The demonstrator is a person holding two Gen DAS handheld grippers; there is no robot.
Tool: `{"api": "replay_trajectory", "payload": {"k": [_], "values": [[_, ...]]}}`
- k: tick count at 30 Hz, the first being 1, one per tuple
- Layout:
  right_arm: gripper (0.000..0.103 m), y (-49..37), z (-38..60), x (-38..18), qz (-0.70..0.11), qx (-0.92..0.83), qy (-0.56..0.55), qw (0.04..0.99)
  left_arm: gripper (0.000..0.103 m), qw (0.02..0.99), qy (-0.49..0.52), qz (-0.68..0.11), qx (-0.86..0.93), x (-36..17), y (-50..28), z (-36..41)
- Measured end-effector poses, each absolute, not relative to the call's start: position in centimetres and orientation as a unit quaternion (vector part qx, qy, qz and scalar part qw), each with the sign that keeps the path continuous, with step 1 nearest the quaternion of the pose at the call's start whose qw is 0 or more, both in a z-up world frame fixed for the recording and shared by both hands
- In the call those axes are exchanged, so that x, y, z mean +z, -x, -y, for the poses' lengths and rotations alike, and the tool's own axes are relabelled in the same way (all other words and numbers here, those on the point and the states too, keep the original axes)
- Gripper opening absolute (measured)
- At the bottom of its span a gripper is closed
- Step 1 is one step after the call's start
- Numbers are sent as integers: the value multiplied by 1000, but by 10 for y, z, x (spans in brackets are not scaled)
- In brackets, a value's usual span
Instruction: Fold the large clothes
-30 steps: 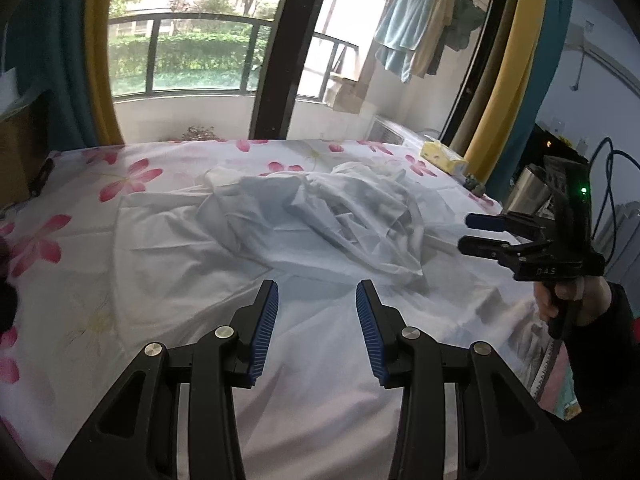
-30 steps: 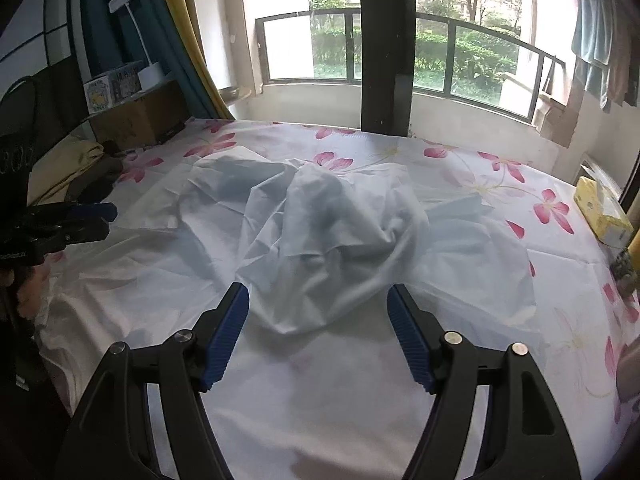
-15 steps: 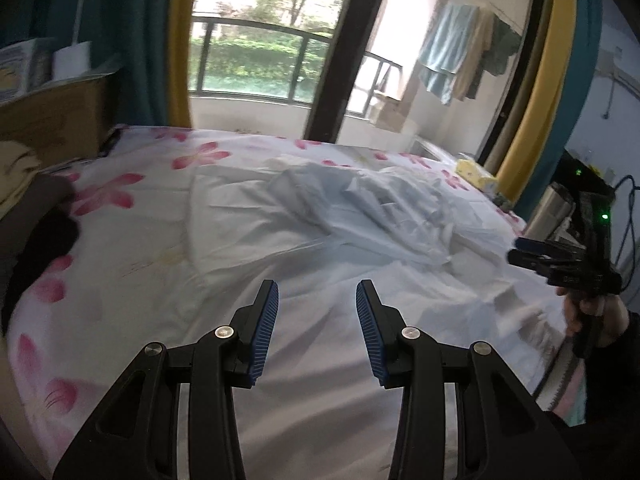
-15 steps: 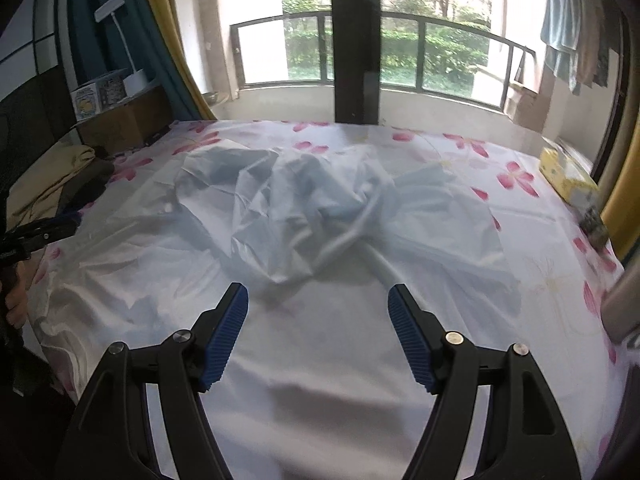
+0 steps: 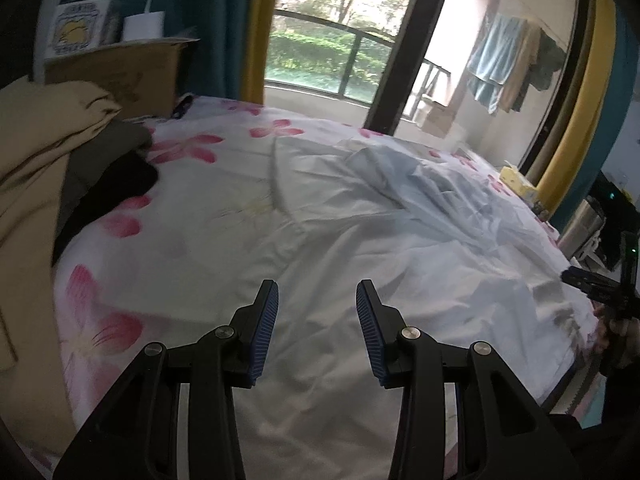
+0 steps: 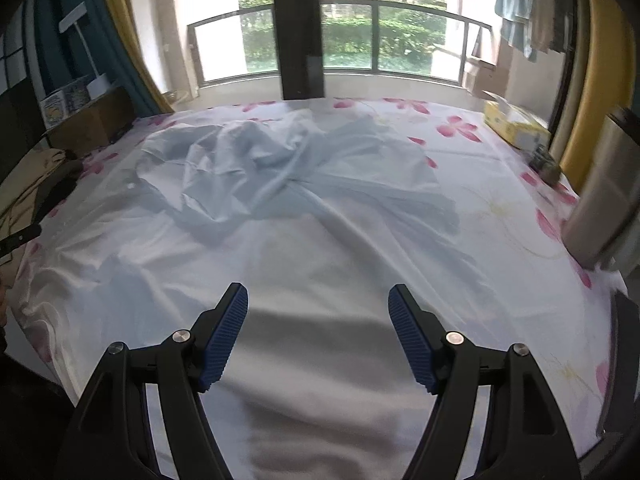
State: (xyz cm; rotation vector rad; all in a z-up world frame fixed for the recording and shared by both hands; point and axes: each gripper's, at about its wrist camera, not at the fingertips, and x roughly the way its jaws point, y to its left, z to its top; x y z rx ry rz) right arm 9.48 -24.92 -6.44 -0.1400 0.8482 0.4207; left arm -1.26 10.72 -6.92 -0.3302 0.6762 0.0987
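The pale blue garment point(image 6: 256, 168) is seen crumpled mid-bed, ahead of both empty, parted grippers. From the right gripper point(image 6: 318, 334) it lies forward-left; from the left gripper point(image 5: 316, 330), forward-right. Neither is clearly nearer.

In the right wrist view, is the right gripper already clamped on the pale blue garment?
No: the right gripper stands open over the garment, with nothing pinched between its blue pads.

A home bedroom: a bed point(image 6: 500, 208) with flowered sheet, curtains point(image 5: 216, 24) at a balcony window point(image 6: 352, 40), laundry point(image 5: 500, 64) hanging outside.
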Motion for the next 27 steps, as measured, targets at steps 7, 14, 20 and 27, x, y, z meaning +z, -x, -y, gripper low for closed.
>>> {"api": "replay_trajectory", "payload": {"k": [7,14,20,27], "values": [[73,-90,294,-65,-413,149,63,896,54,922,178,-336,73,-78,39,-129],[73,-87,329,-73,-424,105,46,898,55,912,157,-376,55,-91,52,-113],[73,-82,350,-77,-426,83,36,900,57,919,106,-373,75,-100,66,-98],[73,-72,369,-85,-426,76,15,902,57,909,63,-398,101,-99,62,-83]]}}
